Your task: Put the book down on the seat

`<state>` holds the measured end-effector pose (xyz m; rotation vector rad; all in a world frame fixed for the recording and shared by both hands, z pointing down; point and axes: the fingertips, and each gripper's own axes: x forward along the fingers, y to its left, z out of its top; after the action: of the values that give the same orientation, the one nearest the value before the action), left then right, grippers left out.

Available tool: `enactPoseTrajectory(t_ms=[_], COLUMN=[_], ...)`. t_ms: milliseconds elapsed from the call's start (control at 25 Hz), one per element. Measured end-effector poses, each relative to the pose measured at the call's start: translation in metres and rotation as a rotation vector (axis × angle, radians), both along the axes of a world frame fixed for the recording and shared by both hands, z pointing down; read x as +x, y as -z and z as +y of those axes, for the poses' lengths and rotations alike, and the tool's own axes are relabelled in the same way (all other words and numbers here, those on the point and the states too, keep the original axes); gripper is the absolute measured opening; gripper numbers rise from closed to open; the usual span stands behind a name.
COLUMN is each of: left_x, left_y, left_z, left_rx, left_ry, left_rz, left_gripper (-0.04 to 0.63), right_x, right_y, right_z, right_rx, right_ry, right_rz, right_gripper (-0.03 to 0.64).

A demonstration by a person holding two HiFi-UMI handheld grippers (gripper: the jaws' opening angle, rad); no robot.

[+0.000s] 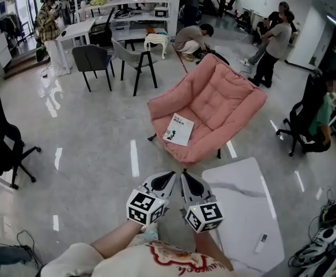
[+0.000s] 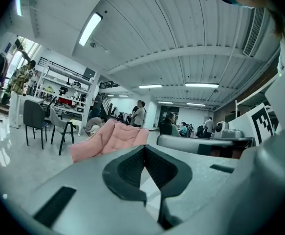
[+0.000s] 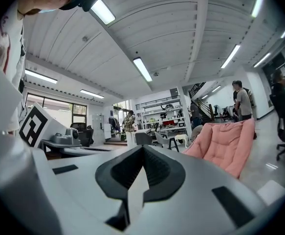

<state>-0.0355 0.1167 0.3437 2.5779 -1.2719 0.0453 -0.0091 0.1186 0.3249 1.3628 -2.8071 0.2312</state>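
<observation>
Book lying on pink seat in head view only, left claw and right claw closed, empty

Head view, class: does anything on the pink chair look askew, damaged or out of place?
Only slightly: the book lies on the seat of the pink chair near its front edge, turned at an angle to the cushion. Nothing looks spilled or damaged.

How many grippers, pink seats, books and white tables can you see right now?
Grippers: 2 (left gripper, right gripper, both shut and empty)
Pink seat: 1
Book: 1, lying on the seat
White table: 1
Total: 5
</observation>
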Motion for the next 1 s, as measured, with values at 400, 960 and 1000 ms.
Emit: enactPoseTrajectory(t_ms=[400, 960, 1000], left_x=[0.063, 0.057, 0.057], left_y=[-0.015, 0.006, 0.008], left_z=[0.135, 0.228, 0.231], left_rx=[-0.003, 0.005, 0.006], left_ry=[0.040, 0.078, 0.075], left_rz=[0.015, 0.011, 0.010], left_gripper=[0.003, 0.003, 0.003], right_x=[0.066, 0.050, 0.049], right_y=[-0.016, 0.015, 0.016], right_z=[0.130, 0.226, 0.229], right_rx=[-0.023, 0.047, 0.047], right_ry=[0.026, 0.092, 0.091], right_rz=[-0.002, 0.052, 0.045], right_gripper=[0.000, 0.000, 0.000])
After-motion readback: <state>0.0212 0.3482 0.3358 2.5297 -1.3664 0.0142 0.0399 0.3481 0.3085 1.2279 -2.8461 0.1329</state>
